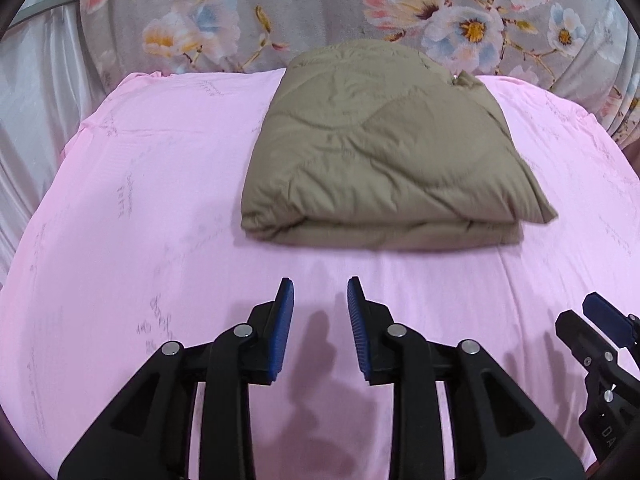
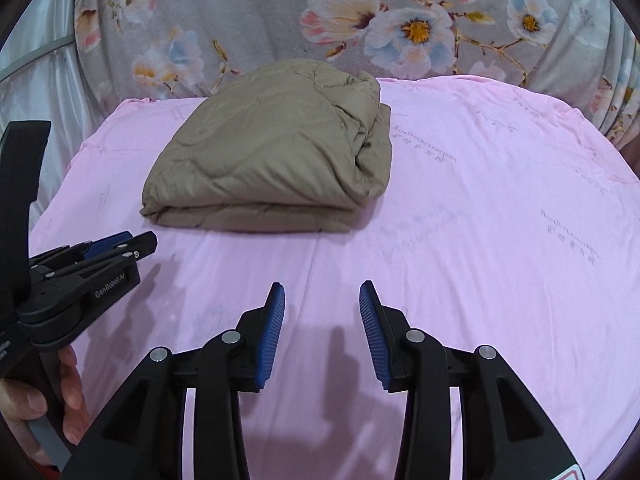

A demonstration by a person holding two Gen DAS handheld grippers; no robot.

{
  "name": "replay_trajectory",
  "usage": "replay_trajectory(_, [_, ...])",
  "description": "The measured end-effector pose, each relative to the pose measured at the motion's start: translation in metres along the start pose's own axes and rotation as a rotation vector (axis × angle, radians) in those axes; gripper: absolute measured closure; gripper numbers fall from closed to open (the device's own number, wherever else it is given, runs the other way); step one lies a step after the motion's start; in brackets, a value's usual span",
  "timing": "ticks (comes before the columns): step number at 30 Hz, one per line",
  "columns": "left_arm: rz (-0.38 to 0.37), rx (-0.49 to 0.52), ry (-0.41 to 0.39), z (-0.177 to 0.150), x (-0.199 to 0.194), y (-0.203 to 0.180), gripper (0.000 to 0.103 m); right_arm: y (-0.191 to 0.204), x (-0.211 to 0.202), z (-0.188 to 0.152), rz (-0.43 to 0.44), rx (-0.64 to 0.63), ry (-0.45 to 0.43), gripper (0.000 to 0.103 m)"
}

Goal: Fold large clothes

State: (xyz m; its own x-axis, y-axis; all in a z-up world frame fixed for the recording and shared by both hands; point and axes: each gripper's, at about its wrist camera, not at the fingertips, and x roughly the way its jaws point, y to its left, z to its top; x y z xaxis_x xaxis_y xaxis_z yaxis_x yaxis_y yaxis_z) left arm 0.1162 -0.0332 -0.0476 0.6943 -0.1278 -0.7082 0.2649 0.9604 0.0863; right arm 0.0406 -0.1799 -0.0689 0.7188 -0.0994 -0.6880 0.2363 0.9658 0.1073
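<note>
Across the whole bed lies a smooth pink bedsheet with faint script printed on it (image 1: 160, 184), pretty flat apart from a few soft creases, and its far edge runs up against a grey plush blanket with big pink, white and blue flowers (image 1: 320, 12) that fills the background. Off past the bed's far left corner you can see pale, shiny white drapery (image 1: 36, 92) hanging in folds. The folded olive-brown quilted garment (image 1: 384, 152) sits toward the far edge of the bed, a neat thick rectangle with its stacked layers showing along the near side and a slightly bunched right side; it rests flat on the sheet, nothing touching it. Near the bed's front edge, the left gripper with black arms and blue ribbed pads (image 1: 320, 320) hovers with its jaws apart and nothing between them, well short of the garment. The right gripper of the same build (image 2: 322, 324) is just beside it, also spread, empty, over bare sheet. A person's hand (image 2: 44, 400) holding the left tool shows in the right wrist view.
</note>
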Motion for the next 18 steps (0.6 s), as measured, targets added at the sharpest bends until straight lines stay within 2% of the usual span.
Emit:
replay_trajectory(5, [-0.004, 0.001, 0.013, -0.018, 0.001, -0.003, 0.076, 0.000, 0.002, -0.015, -0.012, 0.005, 0.026, 0.064])
replay_trajectory(8, [-0.004, 0.004, -0.001, -0.012, -0.004, 0.001, 0.076, -0.004, 0.002, -0.005, 0.006, 0.014, 0.023, 0.064])
replay_trajectory(10, [-0.005, -0.009, -0.025, 0.003, -0.009, 0.006, 0.076, -0.008, 0.000, 0.019, 0.019, 0.024, -0.006, 0.065])
replay_trajectory(14, [0.063, -0.017, -0.072, 0.046, 0.000, 0.019, 0.076, -0.014, 0.010, 0.073, 0.012, 0.028, -0.051, 0.069])
replay_trajectory(18, [0.102, -0.024, -0.048, 0.075, 0.030, 0.032, 0.076, -0.018, 0.041, 0.118, 0.030, 0.063, -0.036, 0.079])
